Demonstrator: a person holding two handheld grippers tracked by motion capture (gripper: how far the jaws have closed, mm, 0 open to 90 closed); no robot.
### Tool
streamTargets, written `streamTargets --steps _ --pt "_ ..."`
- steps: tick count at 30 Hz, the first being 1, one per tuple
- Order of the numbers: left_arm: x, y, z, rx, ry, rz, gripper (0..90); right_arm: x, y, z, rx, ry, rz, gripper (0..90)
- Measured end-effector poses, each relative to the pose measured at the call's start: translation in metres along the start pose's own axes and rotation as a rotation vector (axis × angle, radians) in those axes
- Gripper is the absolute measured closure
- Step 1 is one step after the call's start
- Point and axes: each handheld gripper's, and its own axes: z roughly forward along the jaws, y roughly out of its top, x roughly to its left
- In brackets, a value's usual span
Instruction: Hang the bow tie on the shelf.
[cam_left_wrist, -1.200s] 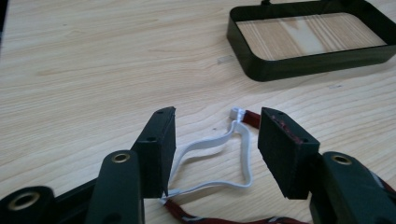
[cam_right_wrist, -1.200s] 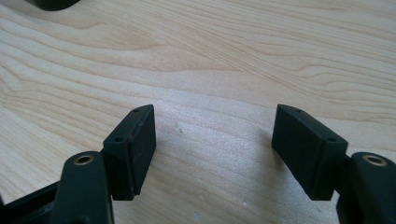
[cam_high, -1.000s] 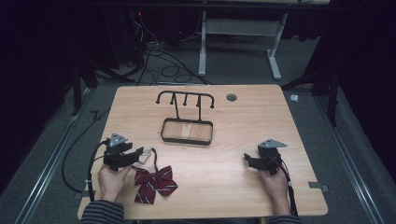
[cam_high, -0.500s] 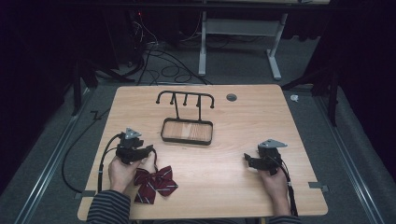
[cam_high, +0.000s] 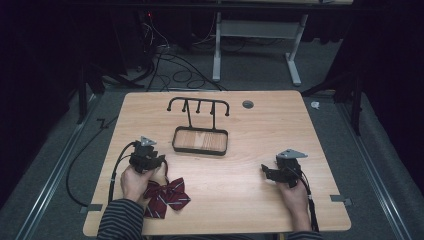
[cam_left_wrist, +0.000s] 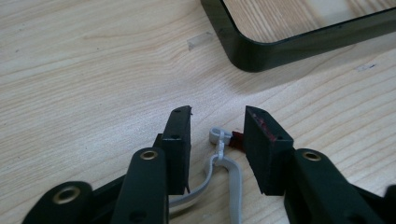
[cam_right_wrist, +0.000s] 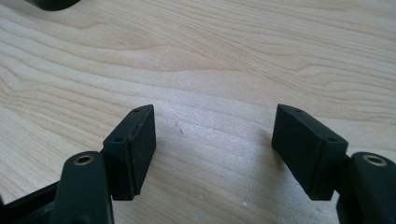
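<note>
High view, left to right: left tool (cam_high: 148, 159) sits at about 8 o'clock on the tabletop (cam_high: 250, 200), held in the left hand (cam_high: 131, 181). Bow tie (cam_high: 166, 196), dark red with pale stripes, lies just beside the tool at its 5 o'clock, partly under the hand and the striped sleeve (cam_high: 120, 224). Black rack (cam_high: 199, 106) with hooks stands over a black-rimmed wooden tray (cam_high: 201, 141) at centre, toward 12 o'clock. Right tool (cam_high: 277, 172) rests at 4 o'clock, well apart from the bow tie, in the right hand (cam_high: 294, 197).

Left gripper view: jaws stand narrowly apart, closed on nothing. Between them on the wood lie a grey strap (cam_left_wrist: 231, 179) with a small clasp (cam_left_wrist: 218, 136) and a scrap of dark red cloth beside the right jaw. Tray corner sits at 1 o'clock, cut off by the frame edge.

Right gripper view: jaws spread wide over bare wood. A dark object is cut off at the top-left corner; cannot tell what.

No brand, label or writing is readable. Strap's lower run is hidden behind the jaws.
</note>
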Motion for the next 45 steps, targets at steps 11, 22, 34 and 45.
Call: streamTargets --steps 11,22,34,45 --pt "0.001 -0.003 0.007 0.036 -0.001 0.010 73.6 0.000 0.000 0.000 0.000 0.000 0.000 31.9" --pt "0.002 -0.003 0.005 0.038 -0.015 0.023 86.3 0.000 0.000 0.000 0.000 0.001 0.000 32.0" --pt "0.000 0.006 -0.025 -0.054 -0.044 0.019 86.8 0.000 0.000 0.000 0.000 0.000 0.000 31.9" --pt "-0.009 0.018 -0.062 -0.146 -0.061 0.057 87.0 0.000 0.000 0.000 0.001 0.000 0.000 31.9"
